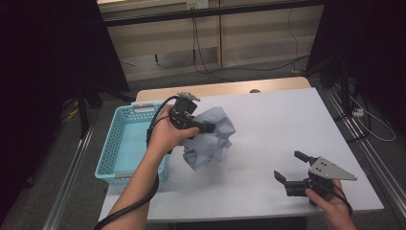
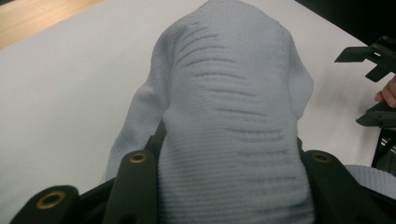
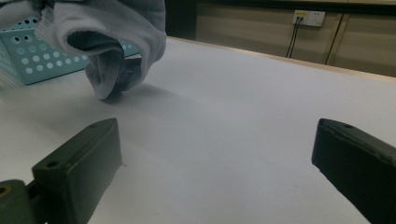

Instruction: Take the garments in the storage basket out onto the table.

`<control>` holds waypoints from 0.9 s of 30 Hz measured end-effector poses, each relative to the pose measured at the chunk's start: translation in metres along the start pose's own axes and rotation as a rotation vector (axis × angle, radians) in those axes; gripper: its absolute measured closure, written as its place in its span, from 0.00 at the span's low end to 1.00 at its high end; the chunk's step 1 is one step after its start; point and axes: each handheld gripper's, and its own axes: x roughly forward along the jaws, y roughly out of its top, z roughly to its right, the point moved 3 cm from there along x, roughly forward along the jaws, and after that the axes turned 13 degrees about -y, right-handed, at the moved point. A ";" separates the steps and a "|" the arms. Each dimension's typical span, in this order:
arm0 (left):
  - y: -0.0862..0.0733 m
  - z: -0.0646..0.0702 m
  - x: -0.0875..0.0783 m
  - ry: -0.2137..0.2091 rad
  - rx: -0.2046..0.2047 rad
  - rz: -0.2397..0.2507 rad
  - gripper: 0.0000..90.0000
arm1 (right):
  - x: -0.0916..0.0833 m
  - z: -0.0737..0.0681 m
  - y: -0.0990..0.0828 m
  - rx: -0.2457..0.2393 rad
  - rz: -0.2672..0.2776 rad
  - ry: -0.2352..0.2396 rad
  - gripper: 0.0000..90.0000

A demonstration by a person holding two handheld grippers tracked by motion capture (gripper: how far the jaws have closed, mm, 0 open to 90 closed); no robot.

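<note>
The counter (image 1: 268, 124) in front of you has a white top, with a blue basket (image 1: 125, 143) at its left edge. Just right of the basket, your grey cloth (image 1: 210, 139) hangs bunched above the counter, its lower folds close to the surface or on it; you cannot tell which. Your left gripper (image 1: 203, 128) pinches a thick fold of that cloth (image 2: 233, 126): the fabric fills the gap between the jaws. Your right gripper (image 1: 291, 167) rests low at the counter's near right, well apart from the cloth (image 3: 107, 42), its jaws spread wide with bare counter (image 3: 224, 140) between them.
</note>
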 end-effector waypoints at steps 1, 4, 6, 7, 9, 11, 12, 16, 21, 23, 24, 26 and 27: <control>0.000 0.000 0.000 0.000 0.000 0.000 0.62 | 0.000 0.000 0.000 0.000 0.000 0.000 0.01; -0.006 0.000 0.014 -0.024 0.007 0.000 0.59 | 0.000 0.000 0.000 -0.002 0.001 0.000 0.01; -0.009 0.000 0.021 -0.025 0.017 -0.010 0.57 | 0.000 0.000 0.000 -0.002 -0.003 0.001 0.01; -0.009 0.000 0.021 -0.025 0.017 -0.010 0.56 | 0.000 0.000 0.000 -0.002 -0.003 0.001 0.01; -0.011 0.001 0.026 -0.033 0.014 -0.008 0.55 | 0.000 -0.001 0.000 -0.004 -0.005 0.000 0.01; -0.013 0.001 0.031 -0.025 0.005 -0.021 0.53 | 0.000 -0.001 0.000 -0.014 -0.006 0.004 0.01; -0.013 0.001 0.031 -0.025 0.008 -0.022 0.51 | 0.000 -0.002 0.000 -0.018 -0.007 0.005 0.01; -0.012 0.003 0.033 -0.024 0.014 -0.016 0.47 | 0.000 -0.002 0.000 -0.024 -0.010 0.002 0.01; -0.012 0.007 0.036 -0.028 0.010 -0.016 0.43 | 0.001 -0.001 0.001 -0.028 -0.015 -0.011 0.01; -0.012 0.007 0.036 -0.027 0.014 -0.018 0.42 | 0.001 -0.001 0.000 -0.032 -0.017 -0.013 0.01; -0.012 0.007 0.036 -0.027 0.014 -0.018 0.41 | 0.001 -0.001 0.001 -0.031 -0.017 -0.013 0.01; -0.012 0.007 0.036 -0.020 0.003 -0.018 0.40 | 0.001 -0.001 0.001 -0.030 -0.017 -0.016 0.01; -0.011 0.007 0.035 -0.017 0.001 -0.015 0.38 | 0.001 0.000 0.000 -0.029 -0.019 -0.016 0.01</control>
